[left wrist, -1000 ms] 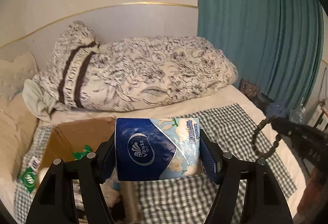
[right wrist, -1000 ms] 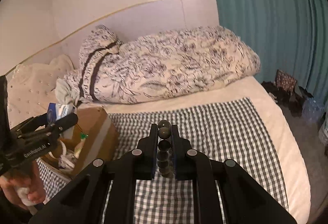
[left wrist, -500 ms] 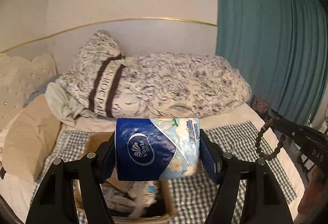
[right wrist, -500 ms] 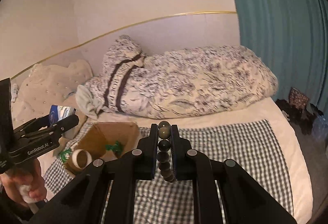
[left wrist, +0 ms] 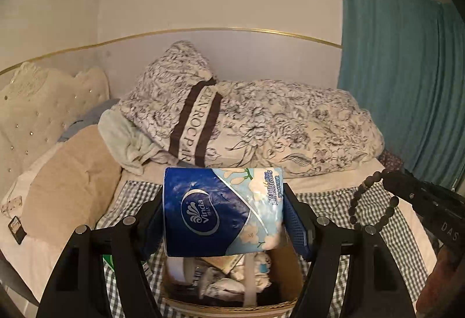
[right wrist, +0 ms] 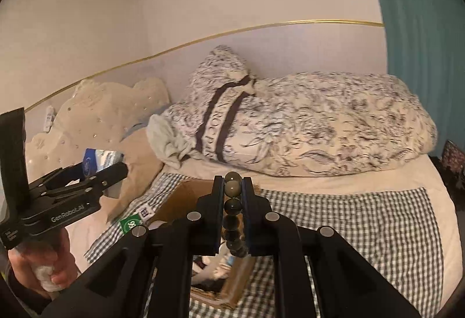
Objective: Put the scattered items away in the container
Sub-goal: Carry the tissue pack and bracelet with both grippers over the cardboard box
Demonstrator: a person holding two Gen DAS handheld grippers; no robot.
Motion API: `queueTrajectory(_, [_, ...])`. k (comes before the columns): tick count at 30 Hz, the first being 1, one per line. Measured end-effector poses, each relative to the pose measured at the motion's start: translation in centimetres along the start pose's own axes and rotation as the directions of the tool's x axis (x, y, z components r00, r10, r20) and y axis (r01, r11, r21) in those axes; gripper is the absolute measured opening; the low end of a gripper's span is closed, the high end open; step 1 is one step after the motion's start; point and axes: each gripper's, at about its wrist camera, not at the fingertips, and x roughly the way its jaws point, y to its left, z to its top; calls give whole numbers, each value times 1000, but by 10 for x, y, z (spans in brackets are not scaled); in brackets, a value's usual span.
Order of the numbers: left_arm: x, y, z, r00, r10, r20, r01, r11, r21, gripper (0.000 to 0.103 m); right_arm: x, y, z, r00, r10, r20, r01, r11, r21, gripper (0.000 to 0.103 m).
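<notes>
In the left wrist view, a blue and floral tissue pack [left wrist: 222, 212] is seen clamped between the two pads of the left gripper [left wrist: 223, 216] at the lower centre of the frame, held above the open cardboard box [left wrist: 287, 268], whose jumbled contents are visible directly beneath it. The box is set on a green checked cloth [left wrist: 328, 201] spread over the bed. At the right edge of the same frame, the right gripper [left wrist: 386, 177] is shown with a dark bead bracelet [left wrist: 366, 201] hanging from its tip as a loop. In the right wrist view, the beads [right wrist: 234, 210] are seen pinched between the nearly closed fingers of the right gripper [right wrist: 234, 190] at the centre, with the box [right wrist: 186, 198] partly hidden behind and below the fingers. The left gripper [right wrist: 101, 169] with the tissue pack [right wrist: 98, 161] is shown at the left of that frame, gripped by a hand [right wrist: 40, 262] in the lower left corner. A green label [right wrist: 130, 223] is seen lying on the cloth just left of the box. Farther back, a floral duvet [left wrist: 276, 126] is piled against the wall, a tufted cream headboard [left wrist: 43, 105] is seen at the left, and a teal curtain [left wrist: 407, 71] is hung at the right.
</notes>
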Motion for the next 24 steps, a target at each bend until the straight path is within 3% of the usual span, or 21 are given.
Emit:
queueTrajectory(13, [49,29,-21,996,12,-91,-15,999,-29,72,65,35,-9,995,43,-91,-48,998,-45,11])
queueTrajectory(24, [126,42,-65,962,3,-272,-19,998,-57,72,145,32,-48,967,36,-252,-51,997,-53,11])
